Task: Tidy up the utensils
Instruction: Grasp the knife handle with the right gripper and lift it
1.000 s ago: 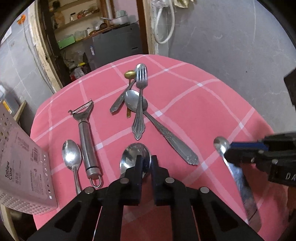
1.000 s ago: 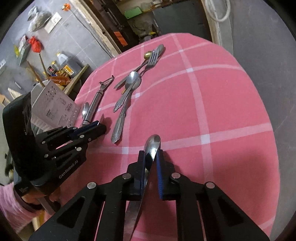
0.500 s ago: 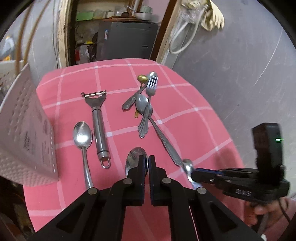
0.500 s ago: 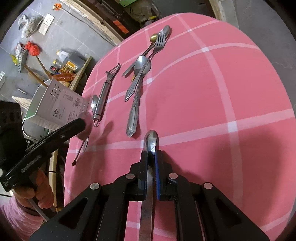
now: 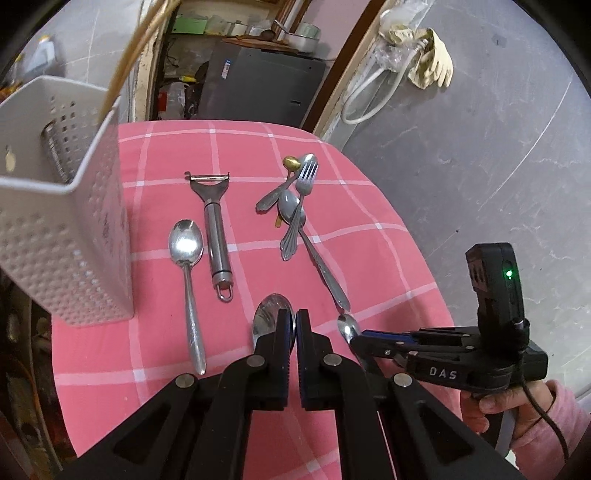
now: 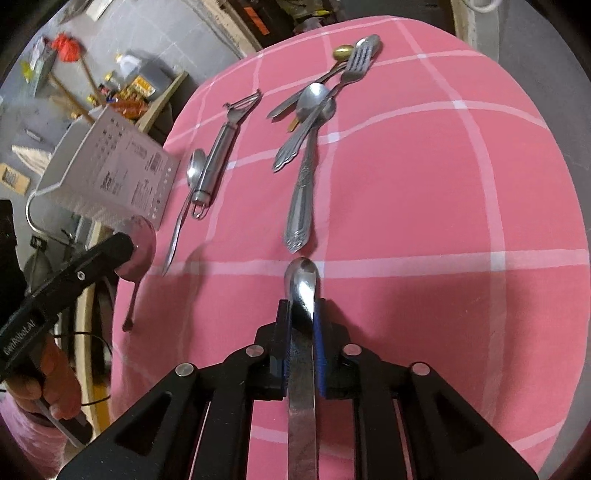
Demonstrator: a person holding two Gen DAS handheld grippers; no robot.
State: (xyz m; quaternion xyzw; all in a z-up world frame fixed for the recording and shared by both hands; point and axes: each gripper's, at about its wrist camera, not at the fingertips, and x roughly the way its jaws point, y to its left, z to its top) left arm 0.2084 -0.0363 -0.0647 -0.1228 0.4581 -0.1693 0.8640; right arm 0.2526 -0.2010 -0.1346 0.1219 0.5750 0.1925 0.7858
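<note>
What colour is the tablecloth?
Pink with a white grid of lines, tablecloth; clearest in the right wrist view.

I am in a plain home kitchen or storeroom corner. Ahead of my left gripper a doorway opens onto wooden shelves crowded with metal pots and containers, a dark appliance standing below them. To the right of that doorway rubber gloves and a white hose hang on a bare grey wall. Off to the left of my right gripper, bottles and a red mop clutter a tiled floor. Under both grippers lies a pink checked tablecloth.
</note>
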